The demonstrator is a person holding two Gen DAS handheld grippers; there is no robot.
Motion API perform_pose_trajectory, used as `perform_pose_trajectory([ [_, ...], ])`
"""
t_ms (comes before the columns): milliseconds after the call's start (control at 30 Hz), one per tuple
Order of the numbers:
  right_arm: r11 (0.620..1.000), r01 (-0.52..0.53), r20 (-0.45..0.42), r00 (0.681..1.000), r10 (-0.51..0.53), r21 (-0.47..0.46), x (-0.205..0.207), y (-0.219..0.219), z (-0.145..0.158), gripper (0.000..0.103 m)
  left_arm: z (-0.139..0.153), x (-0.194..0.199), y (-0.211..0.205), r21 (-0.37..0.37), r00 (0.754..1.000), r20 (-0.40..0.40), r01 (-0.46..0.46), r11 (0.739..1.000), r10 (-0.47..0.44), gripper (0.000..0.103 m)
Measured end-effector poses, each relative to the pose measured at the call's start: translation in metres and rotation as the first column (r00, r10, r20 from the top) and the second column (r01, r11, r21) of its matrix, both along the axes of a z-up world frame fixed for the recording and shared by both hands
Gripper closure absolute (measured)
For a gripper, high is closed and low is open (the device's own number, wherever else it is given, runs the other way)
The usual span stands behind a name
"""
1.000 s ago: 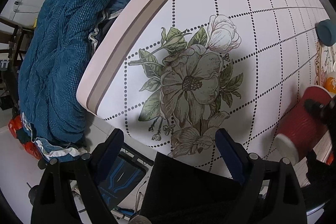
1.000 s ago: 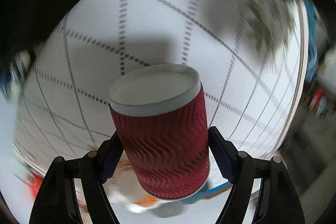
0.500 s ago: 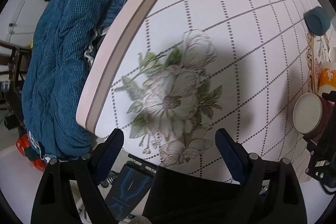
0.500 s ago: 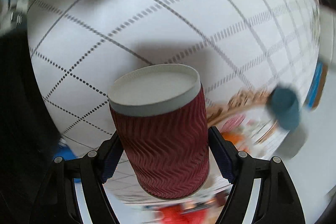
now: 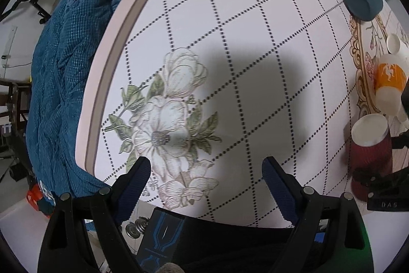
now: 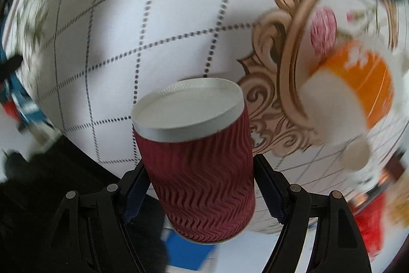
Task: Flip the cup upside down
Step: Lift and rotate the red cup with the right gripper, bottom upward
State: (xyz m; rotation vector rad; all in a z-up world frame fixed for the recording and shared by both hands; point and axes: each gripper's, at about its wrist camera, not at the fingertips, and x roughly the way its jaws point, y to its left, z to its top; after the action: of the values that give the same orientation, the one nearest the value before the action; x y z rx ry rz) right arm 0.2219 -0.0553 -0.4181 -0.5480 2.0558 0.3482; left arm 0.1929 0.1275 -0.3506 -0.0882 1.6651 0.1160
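Note:
A dark red ribbed paper cup [image 6: 202, 170] with a white base sits between the fingers of my right gripper [image 6: 202, 186], which is shut on it, white base pointing away from the camera. The view behind it is blurred. The same cup [image 5: 370, 152] shows at the right edge of the left wrist view, white base up, over the tablecloth with the right gripper's black frame around it. My left gripper [image 5: 207, 173] is open and empty above the flower print [image 5: 166, 129] near the table's front edge.
An orange and white cup [image 5: 389, 83] lies tipped on a gold-rimmed tray [image 5: 358, 68] at the right. A teal round lid [image 5: 363, 4] lies beyond it. A blue quilt [image 5: 61, 83] hangs left of the table edge [image 5: 102, 83].
My right gripper has turned with the red cup, so the background swung to show the tray and orange cup. In the left wrist view the cup has gone from lying sideways to base up.

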Motion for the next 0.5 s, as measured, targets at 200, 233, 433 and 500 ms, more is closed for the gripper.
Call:
perform_pose_trajectory([
  [200,0.982,0.184,-0.027,0.983,-0.183,0.037,0.022,-0.049,-0.003,0.023,0.0,0.004,-0.013,0.001,1.0,-0.003,0.019,1.0,-0.019,0.014],
  [233,0.977,0.21,-0.037,0.977,-0.208,0.042,0.018,-0.053,-0.004,0.023,0.0,0.005,-0.014,0.001,1.0,-0.003,0.021,1.0,-0.021,0.014],
  [433,0.953,0.301,-0.054,0.953,-0.298,0.043,0.032,-0.083,-0.01,0.022,-0.002,0.008,-0.022,0.008,0.999,-0.006,0.031,0.999,-0.031,0.014],
  [500,0.957,0.287,-0.044,0.958,-0.285,0.049,0.036,-0.085,-0.01,0.022,-0.002,0.009,-0.024,0.009,0.999,-0.007,0.037,0.999,-0.037,0.014],
])
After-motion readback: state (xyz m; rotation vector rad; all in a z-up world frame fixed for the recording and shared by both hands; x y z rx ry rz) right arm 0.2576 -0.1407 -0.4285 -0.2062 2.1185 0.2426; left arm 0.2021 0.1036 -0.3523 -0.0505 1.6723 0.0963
